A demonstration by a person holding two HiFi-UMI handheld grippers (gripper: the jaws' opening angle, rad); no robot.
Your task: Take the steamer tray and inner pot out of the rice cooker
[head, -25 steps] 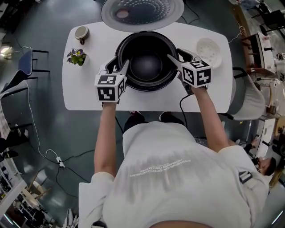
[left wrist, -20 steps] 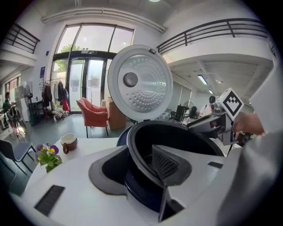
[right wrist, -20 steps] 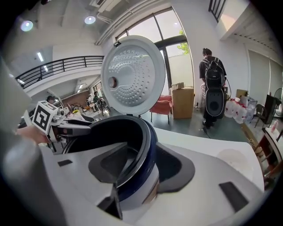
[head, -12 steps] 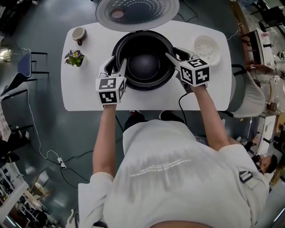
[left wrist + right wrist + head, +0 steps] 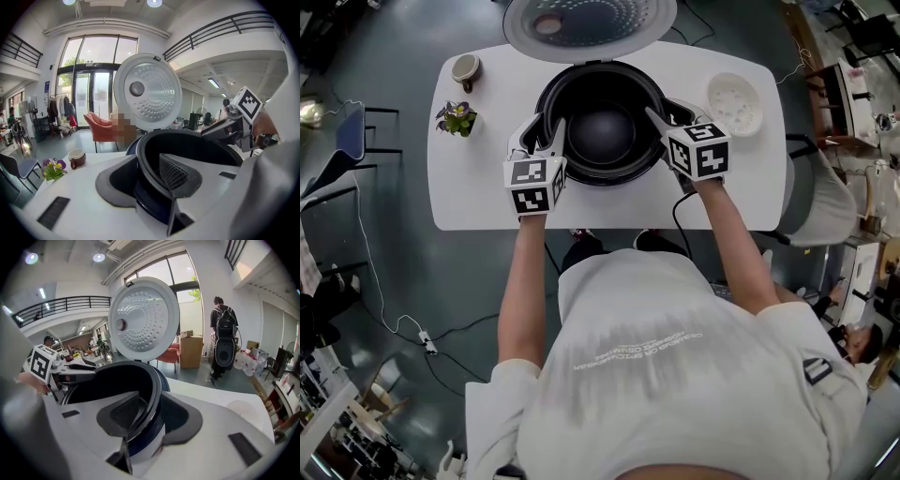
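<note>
Item: pot (image 5: 600, 136), seated in the rice cooker (image 5: 602, 178) at the table's (image 5: 487, 197) far edge. We note the left gripper (image 5: 542, 131) and right gripper (image 5: 664, 111), whose jaws have just been closing and now pinch the pot's rim on opposite sides. The tray (image 5: 736, 101) already lies out near the far right corner. We judge the lift is next.

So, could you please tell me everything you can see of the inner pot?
The inner pot is round, deep and black, with a dull sheen, a rounded bottom and a thin flared rim; it looks empty. It sits upright in the rice cooker, whose lid stands open. Its rim runs between the jaws of the left gripper and the right gripper, which have just been closing; whether they already grip it I cannot tell.
</note>
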